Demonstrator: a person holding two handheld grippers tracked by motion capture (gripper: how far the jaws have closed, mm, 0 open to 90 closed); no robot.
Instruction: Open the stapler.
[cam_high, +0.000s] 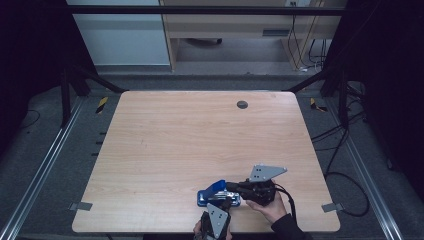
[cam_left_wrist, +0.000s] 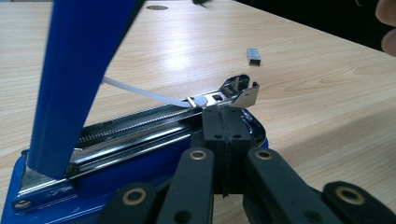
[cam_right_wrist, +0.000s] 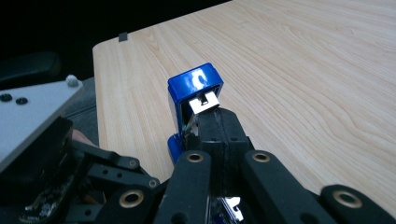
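A blue stapler (cam_high: 209, 196) lies open near the table's front edge, its blue lid (cam_left_wrist: 74, 79) raised steeply over the metal staple channel (cam_left_wrist: 140, 128). My left gripper (cam_left_wrist: 224, 135) is shut, and its tips rest against the channel's front end, beside the shiny metal nose (cam_left_wrist: 240, 91). My right gripper (cam_right_wrist: 215, 128) is also shut, with its tips pressed against the underside of the lid (cam_right_wrist: 194, 86) near its front end. In the high view the left gripper (cam_high: 225, 201) comes from the front edge and the right gripper (cam_high: 231, 187) from the right. A small strip of staples (cam_left_wrist: 254, 55) lies on the table beyond the stapler.
The wooden table (cam_high: 200, 135) has a dark round grommet (cam_high: 242, 104) near its far edge. A person's hand (cam_high: 270, 207) holds the right gripper at the front right. Metal frame rails and cables run around the table on the floor.
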